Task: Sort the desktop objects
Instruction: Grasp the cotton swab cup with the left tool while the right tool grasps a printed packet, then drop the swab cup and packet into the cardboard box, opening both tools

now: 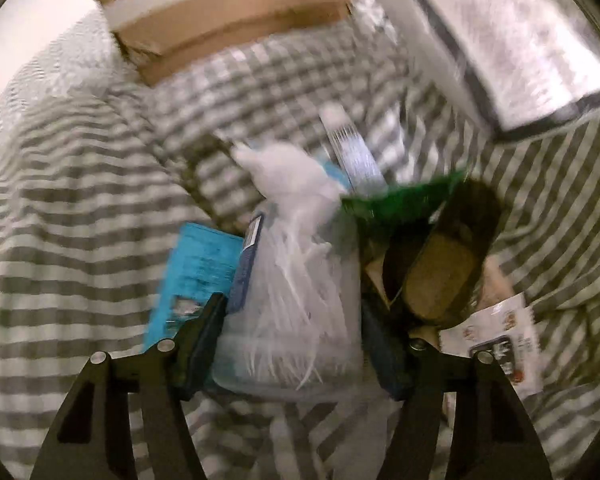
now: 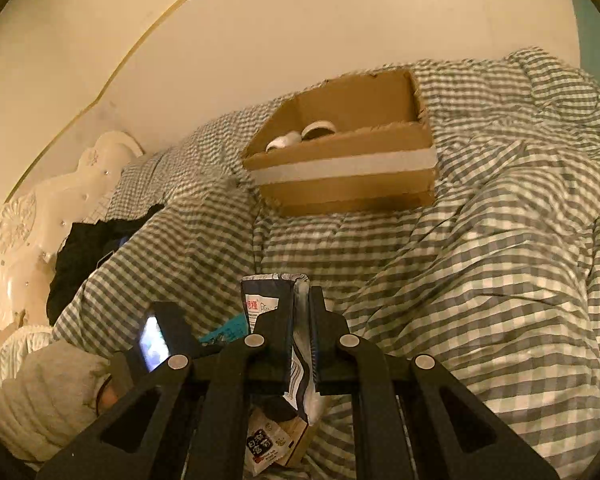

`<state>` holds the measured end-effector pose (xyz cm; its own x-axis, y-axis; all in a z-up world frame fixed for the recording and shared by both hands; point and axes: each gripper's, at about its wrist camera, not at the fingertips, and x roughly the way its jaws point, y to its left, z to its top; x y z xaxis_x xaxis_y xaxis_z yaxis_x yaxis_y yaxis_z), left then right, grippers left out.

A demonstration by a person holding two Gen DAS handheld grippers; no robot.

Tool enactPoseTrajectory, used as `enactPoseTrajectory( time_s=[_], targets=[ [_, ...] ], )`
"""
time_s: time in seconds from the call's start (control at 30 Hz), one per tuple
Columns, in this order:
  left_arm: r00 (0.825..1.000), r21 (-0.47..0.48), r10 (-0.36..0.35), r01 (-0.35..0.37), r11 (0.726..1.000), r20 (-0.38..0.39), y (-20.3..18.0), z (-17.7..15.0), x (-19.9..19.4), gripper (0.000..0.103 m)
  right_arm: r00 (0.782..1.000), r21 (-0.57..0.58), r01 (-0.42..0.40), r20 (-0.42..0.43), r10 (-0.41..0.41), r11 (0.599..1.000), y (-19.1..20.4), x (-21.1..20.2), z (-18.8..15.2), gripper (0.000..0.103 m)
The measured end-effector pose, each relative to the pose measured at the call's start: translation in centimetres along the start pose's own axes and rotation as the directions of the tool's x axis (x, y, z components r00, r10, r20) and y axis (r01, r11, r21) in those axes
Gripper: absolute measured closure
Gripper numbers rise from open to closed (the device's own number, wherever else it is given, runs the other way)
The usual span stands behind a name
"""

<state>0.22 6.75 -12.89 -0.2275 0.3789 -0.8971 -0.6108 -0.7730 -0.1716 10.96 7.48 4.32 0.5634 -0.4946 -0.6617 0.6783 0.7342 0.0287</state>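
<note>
The left wrist view is blurred by motion. My left gripper (image 1: 292,312) has its fingers on either side of a clear plastic bag of white sticks (image 1: 296,288); whether they press on it I cannot tell. Around the bag lie a teal packet (image 1: 196,276), a green packet (image 1: 396,200), a white tube (image 1: 352,148) and a dark oval object (image 1: 440,264). My right gripper (image 2: 301,300) is shut on a dark blue and white snack packet (image 2: 276,300), held above the bed. A cardboard box (image 2: 340,172) with tape rolls (image 2: 300,136) inside sits ahead.
A grey-and-white checked quilt (image 2: 480,240) covers the bed. A white ornate headboard (image 2: 32,240) and dark clothing (image 2: 84,256) lie at the left. A printed sachet (image 2: 268,444) lies below the right gripper. The box also shows at the top of the left wrist view (image 1: 228,20).
</note>
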Motion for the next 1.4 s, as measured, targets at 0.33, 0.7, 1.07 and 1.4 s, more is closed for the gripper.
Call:
enactPoseTrajectory(
  time_s=[0.33, 0.7, 1.07, 1.4],
  targets=[
    [0.972, -0.186, -0.028, 0.073, 0.98, 0.232, 4.7, 3.0, -8.8, 0.038, 0.999, 0.002, 0.033, 0.041, -0.034, 0.999, 0.1, -0.9, 1.6, 0.096],
    [0.924, -0.17, -0.014, 0.085, 0.982, 0.383, 9.1, 14.0, -12.6, 0.038, 0.983, -0.086, 0.09, 0.169, -0.074, 0.992, 1.0, -1.1, 10.8, 0.096],
    [0.917, -0.192, 0.031, 0.049, 0.98, 0.397, 13.0, 25.5, -6.8, 0.038, 0.977, -0.068, 0.147, 0.166, -0.134, 0.987, -3.8, 5.8, 21.4, 0.096],
    [0.904, -0.192, 0.025, 0.064, 0.979, 0.427, 13.7, 27.9, -4.3, 0.018, 0.981, -0.029, 0.165, 0.105, -0.161, 0.986, -7.4, 11.9, 23.0, 0.068]
  ],
)
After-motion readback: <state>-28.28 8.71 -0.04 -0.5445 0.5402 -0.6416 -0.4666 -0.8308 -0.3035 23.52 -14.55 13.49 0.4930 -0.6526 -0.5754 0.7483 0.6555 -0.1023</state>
